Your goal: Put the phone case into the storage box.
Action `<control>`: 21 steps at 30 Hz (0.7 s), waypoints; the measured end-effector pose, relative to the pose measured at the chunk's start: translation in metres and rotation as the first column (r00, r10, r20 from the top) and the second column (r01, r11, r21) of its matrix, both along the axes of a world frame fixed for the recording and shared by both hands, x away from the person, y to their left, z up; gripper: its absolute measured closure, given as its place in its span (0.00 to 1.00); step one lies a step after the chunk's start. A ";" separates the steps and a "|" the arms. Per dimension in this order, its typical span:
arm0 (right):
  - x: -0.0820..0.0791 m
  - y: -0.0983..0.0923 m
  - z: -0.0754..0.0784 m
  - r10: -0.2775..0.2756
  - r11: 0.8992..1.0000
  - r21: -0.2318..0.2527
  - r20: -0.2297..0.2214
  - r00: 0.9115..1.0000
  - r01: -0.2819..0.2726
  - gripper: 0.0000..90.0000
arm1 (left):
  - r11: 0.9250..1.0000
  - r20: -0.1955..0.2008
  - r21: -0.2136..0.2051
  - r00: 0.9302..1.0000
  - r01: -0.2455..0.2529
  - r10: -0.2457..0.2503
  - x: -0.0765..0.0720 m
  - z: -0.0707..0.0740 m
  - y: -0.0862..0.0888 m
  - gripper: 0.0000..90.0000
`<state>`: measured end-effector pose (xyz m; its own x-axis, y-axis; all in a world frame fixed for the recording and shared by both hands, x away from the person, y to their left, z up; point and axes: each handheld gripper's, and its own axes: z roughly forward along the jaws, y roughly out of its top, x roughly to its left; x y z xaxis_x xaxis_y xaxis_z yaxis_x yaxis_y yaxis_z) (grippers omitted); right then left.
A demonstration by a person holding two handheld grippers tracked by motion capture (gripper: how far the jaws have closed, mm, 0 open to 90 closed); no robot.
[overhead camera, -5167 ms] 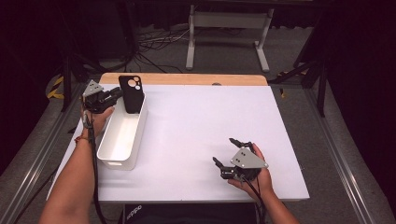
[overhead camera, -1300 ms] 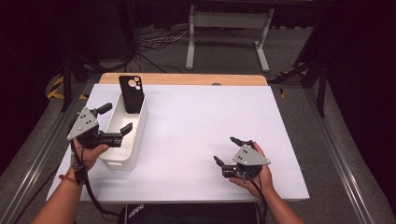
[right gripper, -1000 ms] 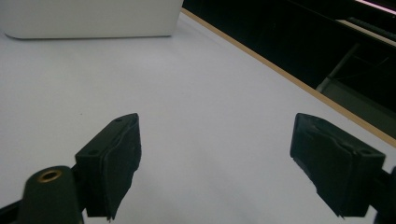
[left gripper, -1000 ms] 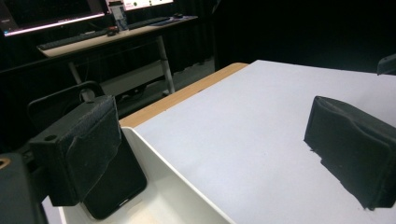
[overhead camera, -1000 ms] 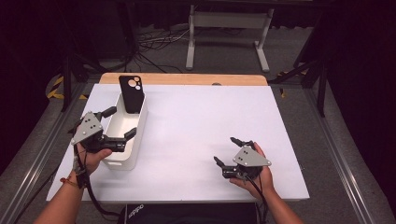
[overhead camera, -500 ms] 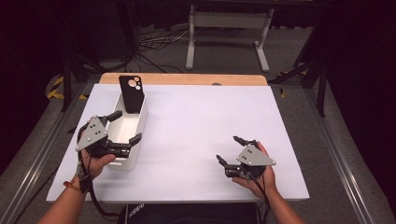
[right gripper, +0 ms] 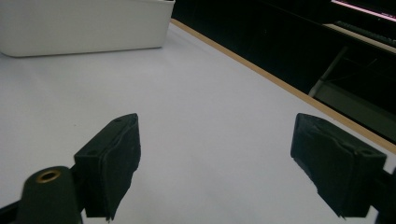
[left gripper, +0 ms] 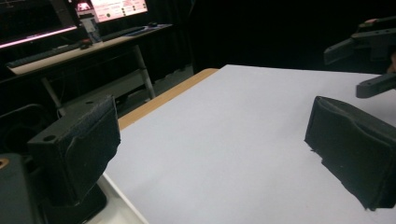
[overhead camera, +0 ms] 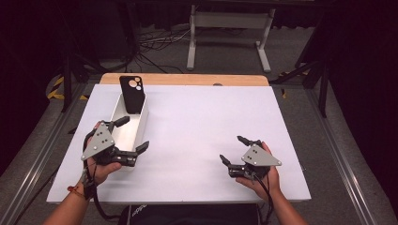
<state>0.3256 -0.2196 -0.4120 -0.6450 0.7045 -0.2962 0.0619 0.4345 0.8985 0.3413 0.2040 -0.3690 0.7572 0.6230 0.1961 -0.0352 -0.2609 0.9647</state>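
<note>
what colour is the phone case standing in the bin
Black, with pale camera cutouts near its top. The phone case leans at the far end of the white bin; the high view shows it best.

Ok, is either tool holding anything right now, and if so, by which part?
Nothing is held. The left tool is open above the near end of the white bin, and the right tool is open over the table.

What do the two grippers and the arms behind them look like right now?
Both the left gripper and the right gripper are black, each topped by a grey three-cornered plate with small light dots. Their two jaws end in blocky black padded tips. A black cable trails from each along the forearm. The forearms are bare, with no sleeves in sight; the left wrist wears a thin reddish band.
</note>
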 end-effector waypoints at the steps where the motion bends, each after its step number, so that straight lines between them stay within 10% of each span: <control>1: 0.000 0.000 0.000 0.000 1.000 -0.001 0.000 1.000 0.000 0.19 | 1.000 0.000 -0.001 1.000 0.004 -0.004 -0.001 0.000 -0.001 0.04; 21: -0.004 0.003 -0.001 0.014 1.000 -0.003 -0.002 1.000 -0.014 0.19 | 0.996 0.007 0.033 0.997 0.082 -0.082 -0.019 -0.020 -0.033 0.04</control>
<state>0.3217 -0.2166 -0.4125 -0.6552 0.6946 -0.2970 0.0578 0.4381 0.8971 0.3223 0.1707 -0.3889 0.8036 0.5522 0.2220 -0.0657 -0.2884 0.9553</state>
